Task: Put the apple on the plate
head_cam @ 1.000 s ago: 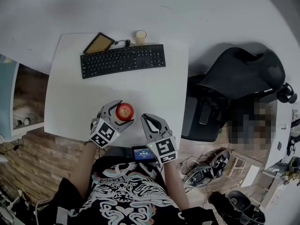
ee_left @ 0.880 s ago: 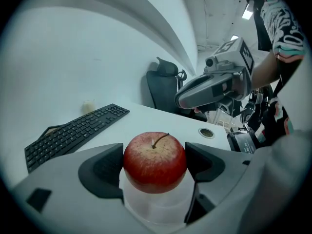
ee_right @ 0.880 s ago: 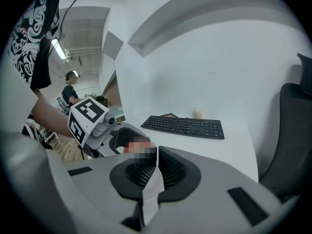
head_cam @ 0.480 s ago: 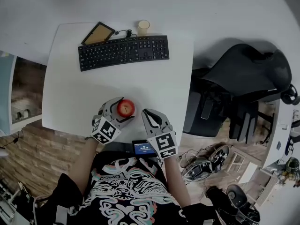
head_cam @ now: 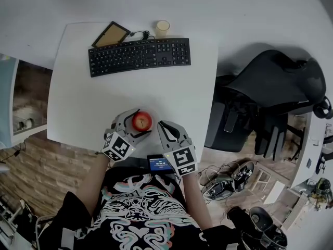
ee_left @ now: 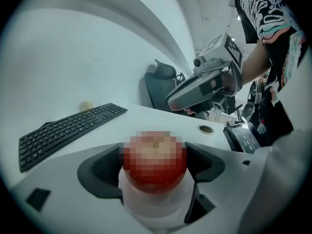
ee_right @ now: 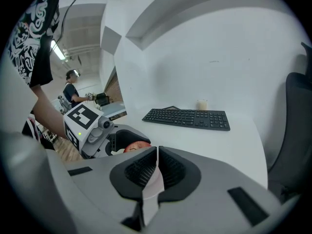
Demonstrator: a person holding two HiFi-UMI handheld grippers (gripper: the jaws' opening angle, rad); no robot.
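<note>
Little has shifted since half a second ago: at lower centre the left gripper (head_cam: 141,123) clamps the apple (head_cam: 141,120) over the near edge of the table (head_cam: 99,100), the right gripper (head_cam: 162,125) beside it pinched closed and empty; carrying seems underway, but no plate shows, so finding one comes next.

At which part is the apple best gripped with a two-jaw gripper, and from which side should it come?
Grip the apple across its widest middle, one jaw on each side, coming from the near edge of the table, as the left gripper does now. It is round with no handle, so a grip higher or lower would probably slip off the curve.
</note>
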